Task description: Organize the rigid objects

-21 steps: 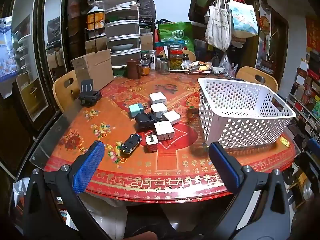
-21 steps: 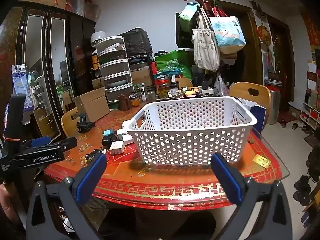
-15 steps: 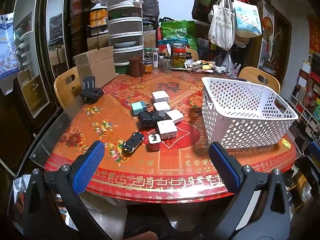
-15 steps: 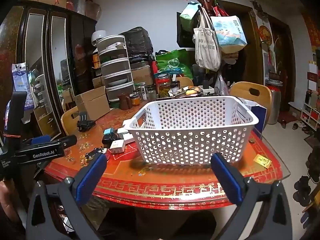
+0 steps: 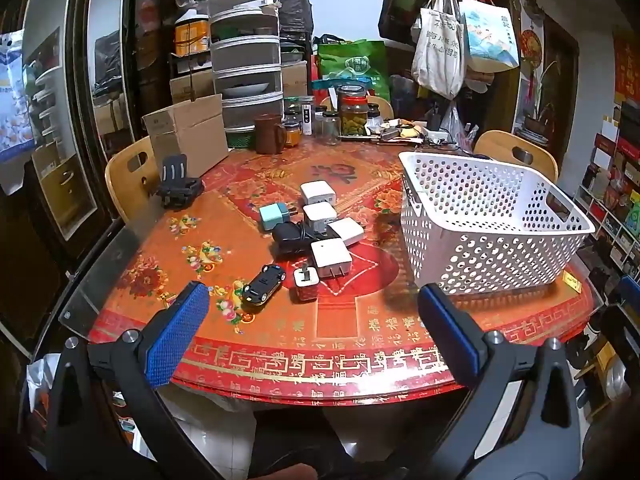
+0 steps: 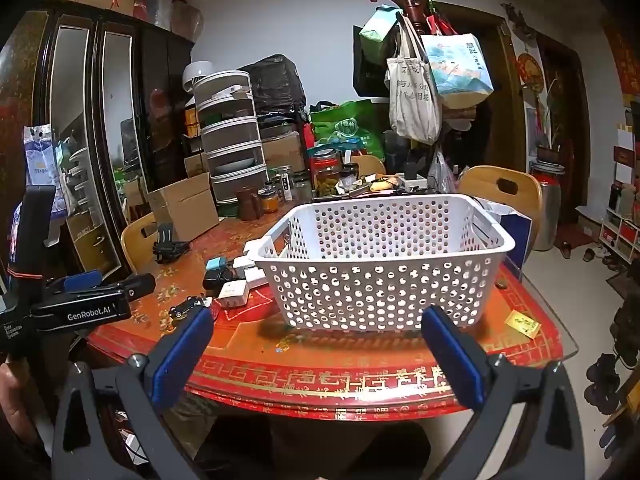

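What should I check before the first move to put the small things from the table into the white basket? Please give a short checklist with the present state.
1. Left tool open and holding nothing: ok.
2. Right tool open and holding nothing: ok.
3. White basket upright on the table, with nothing seen inside: ok.
4. Nearest things free to pick: the toy car lies apart from the pile: ok.
5. White chargers easy to separate: not ok, several crowd against a black adapter with a cord.
6. Teal charger clear of that cord: cannot tell.
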Motion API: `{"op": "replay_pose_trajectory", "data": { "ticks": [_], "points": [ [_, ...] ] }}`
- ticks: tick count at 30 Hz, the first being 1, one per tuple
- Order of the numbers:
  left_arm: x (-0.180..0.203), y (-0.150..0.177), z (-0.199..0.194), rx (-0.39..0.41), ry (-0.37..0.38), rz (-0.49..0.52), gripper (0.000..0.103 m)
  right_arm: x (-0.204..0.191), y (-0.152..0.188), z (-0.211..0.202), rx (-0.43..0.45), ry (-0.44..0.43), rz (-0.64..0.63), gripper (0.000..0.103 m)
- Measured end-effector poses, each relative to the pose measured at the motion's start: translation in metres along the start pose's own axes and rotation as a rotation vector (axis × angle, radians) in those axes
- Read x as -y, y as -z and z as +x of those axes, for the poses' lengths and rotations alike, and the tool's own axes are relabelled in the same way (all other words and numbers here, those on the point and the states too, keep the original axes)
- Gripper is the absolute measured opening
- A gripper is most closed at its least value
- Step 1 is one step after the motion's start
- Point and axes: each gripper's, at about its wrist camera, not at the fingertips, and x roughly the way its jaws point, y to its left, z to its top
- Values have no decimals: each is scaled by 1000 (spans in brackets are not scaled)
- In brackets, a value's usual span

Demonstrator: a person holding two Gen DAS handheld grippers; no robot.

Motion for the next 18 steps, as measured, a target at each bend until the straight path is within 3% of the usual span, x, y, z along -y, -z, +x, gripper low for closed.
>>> {"op": "replay_pose_trajectory", "data": {
  "ticks": [18],
  "points": [
    [0,-1,-1,-2,1,-5,103,0,-1,-2,0,2,-11,103]
  ]
}}
